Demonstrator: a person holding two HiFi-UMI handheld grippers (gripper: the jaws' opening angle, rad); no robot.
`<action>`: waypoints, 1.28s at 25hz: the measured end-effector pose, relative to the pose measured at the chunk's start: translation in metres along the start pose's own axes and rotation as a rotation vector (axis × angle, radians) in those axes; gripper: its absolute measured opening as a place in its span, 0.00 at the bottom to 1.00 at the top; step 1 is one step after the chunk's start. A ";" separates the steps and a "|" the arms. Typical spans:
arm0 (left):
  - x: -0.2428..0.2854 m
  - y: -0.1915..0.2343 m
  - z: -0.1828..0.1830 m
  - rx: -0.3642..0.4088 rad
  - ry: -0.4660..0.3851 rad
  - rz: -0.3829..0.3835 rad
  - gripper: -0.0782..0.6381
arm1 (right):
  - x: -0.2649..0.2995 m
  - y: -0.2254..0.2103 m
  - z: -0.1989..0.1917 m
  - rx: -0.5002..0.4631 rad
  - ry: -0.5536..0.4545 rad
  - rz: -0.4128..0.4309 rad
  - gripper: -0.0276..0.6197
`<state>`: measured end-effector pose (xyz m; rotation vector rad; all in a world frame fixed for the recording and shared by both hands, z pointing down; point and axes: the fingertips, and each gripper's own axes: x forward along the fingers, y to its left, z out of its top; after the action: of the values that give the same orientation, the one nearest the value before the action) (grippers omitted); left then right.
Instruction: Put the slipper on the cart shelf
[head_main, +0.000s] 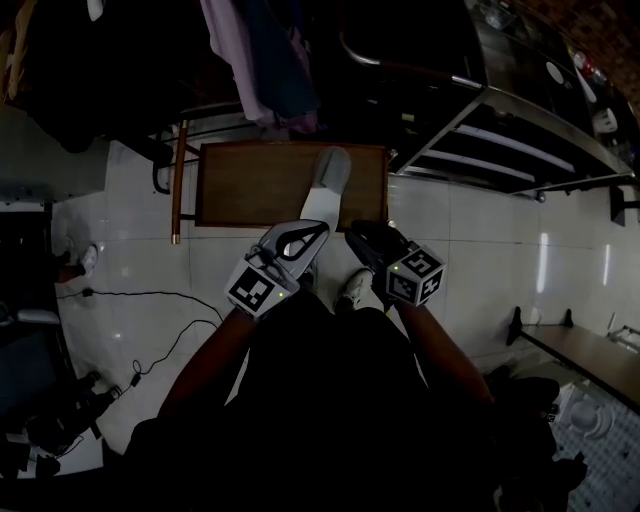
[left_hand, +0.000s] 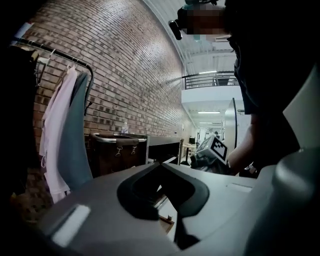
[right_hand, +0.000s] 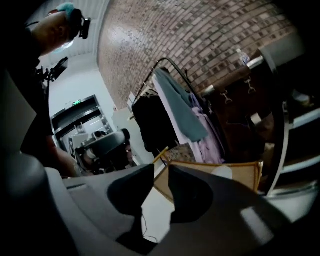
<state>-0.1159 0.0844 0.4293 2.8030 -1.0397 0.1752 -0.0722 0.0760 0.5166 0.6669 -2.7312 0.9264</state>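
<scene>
A grey slipper (head_main: 331, 170) lies on a low wooden table (head_main: 250, 185) just ahead of both grippers; in the right gripper view the slipper (right_hand: 223, 172) shows as a pale oval on the table top. My left gripper (head_main: 320, 230) hovers at the table's near edge, its jaws (left_hand: 160, 164) closed tip to tip with nothing between them. Beside it, my right gripper (head_main: 354, 232) stands with a narrow gap between its jaws (right_hand: 161, 169) and nothing in it. The metal cart (head_main: 500, 130) with its shelves stands to the right of the table.
A clothes rack with hanging garments (head_main: 265, 60) stands behind the table against a brick wall (left_hand: 115, 65). A black cable (head_main: 150, 300) runs over the white tiled floor at the left. The person's shoe (head_main: 355, 290) is below the grippers. Another bench (head_main: 580, 355) sits at the right.
</scene>
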 end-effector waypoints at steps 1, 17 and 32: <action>0.001 0.007 -0.003 -0.001 -0.002 -0.009 0.11 | 0.011 -0.009 -0.010 0.048 0.027 -0.016 0.18; 0.031 0.080 -0.055 -0.071 0.049 -0.135 0.12 | 0.121 -0.145 -0.163 0.568 0.321 -0.190 0.43; 0.040 0.112 -0.080 -0.096 0.096 -0.136 0.12 | 0.160 -0.164 -0.215 0.837 0.369 -0.161 0.43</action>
<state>-0.1638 -0.0108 0.5246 2.7368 -0.8106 0.2353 -0.1310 0.0349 0.8227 0.7161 -1.8728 1.9307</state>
